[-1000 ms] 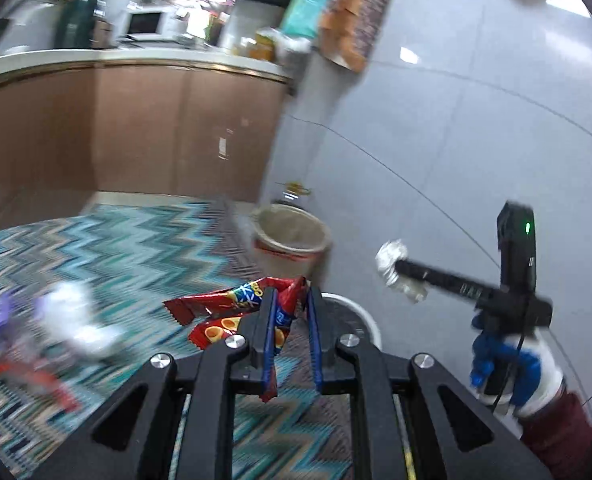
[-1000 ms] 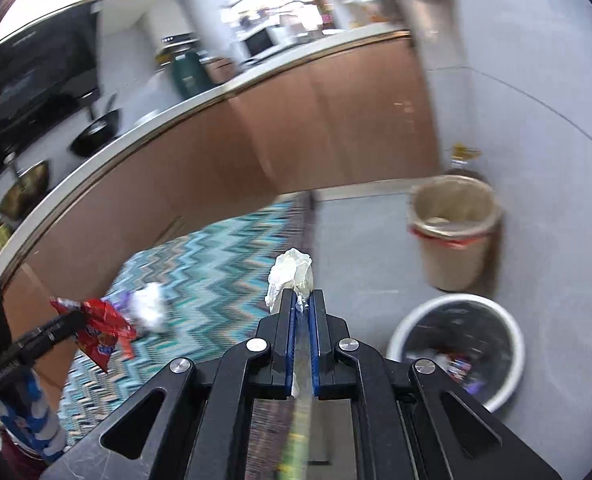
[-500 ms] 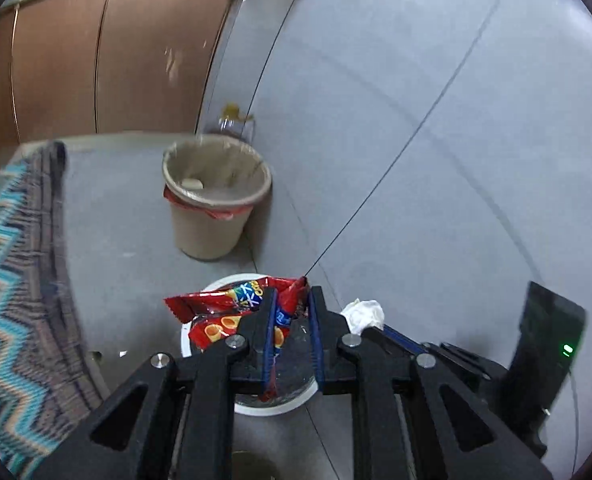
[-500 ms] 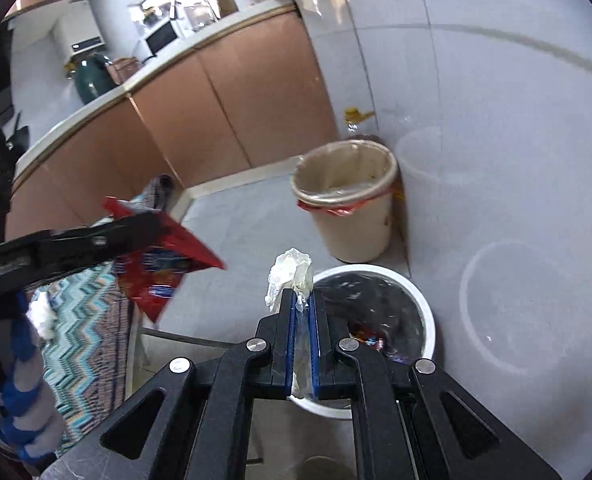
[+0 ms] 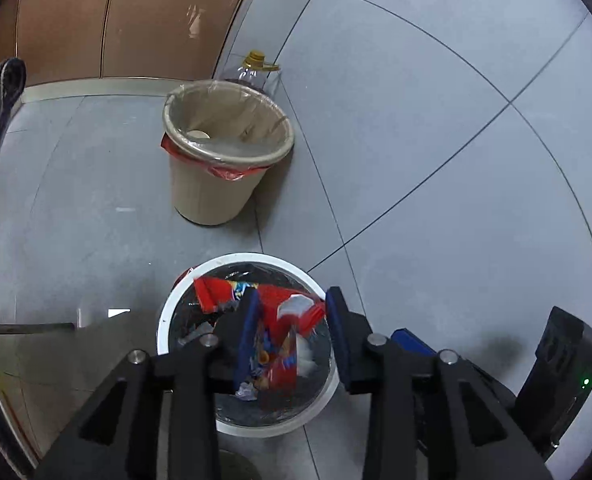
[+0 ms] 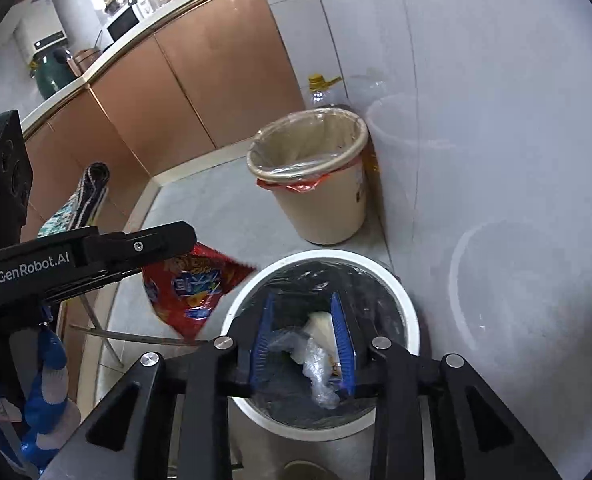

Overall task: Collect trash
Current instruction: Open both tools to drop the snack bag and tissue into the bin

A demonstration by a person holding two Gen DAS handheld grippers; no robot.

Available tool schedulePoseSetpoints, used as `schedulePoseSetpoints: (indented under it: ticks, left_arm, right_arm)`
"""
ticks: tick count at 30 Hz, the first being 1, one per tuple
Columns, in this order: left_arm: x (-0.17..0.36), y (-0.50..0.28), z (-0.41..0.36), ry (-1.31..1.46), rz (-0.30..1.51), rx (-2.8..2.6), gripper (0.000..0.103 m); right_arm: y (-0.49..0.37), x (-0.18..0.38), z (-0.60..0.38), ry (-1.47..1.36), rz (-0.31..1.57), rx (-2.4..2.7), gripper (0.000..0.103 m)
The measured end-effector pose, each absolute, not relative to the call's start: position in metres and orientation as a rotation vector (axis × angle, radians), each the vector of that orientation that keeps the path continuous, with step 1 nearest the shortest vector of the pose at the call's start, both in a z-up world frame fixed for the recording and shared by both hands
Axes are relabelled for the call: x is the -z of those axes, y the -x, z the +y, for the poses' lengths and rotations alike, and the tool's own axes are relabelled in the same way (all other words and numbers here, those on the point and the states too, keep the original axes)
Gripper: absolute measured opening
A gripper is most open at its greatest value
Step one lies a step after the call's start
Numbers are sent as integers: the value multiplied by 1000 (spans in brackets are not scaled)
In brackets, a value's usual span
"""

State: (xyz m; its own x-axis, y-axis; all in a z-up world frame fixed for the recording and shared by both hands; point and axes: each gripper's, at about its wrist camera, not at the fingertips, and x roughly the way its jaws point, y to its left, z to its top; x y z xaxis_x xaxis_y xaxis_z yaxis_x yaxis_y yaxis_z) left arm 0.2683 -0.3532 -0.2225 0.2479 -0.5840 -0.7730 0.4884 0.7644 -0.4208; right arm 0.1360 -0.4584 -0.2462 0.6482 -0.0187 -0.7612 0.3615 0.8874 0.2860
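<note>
**A:** Where's the red snack wrapper?

**B:** Between the spread jaws of the left claw, loose as far as I can tell, above the white bin with the black liner. The right claw is open too, and a crumpled white wad lies in the bin beneath it.

**A:** So this is the drop step?

**B:** I'd say so. Next, check both pieces land inside, then go for more litter.

**A:** Do the views differ?

**B:** The right wrist view shows the wrapper hanging nearer the bin's left rim than the left view suggests. It could snag there. It also shows the gloved hand. Both views show the beige bin by the wall.
</note>
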Motion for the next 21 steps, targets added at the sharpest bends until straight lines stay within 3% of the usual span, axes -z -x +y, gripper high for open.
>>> schedulePoseSetpoints:
  ticks: [8, 11, 21]
  left_arm:
    - [214, -264, -344, 113, 1084, 742, 34]
    - [206, -260, -342, 110, 1081, 746, 42]
    - [189, -248, -335, 94, 1063, 733, 42]
  right_arm:
    - [-127, 233, -450, -408, 822, 249, 36]
    - [-122, 222, -444, -396, 803, 251, 37]
    - [-97, 197, -425, -356, 773, 253, 38]
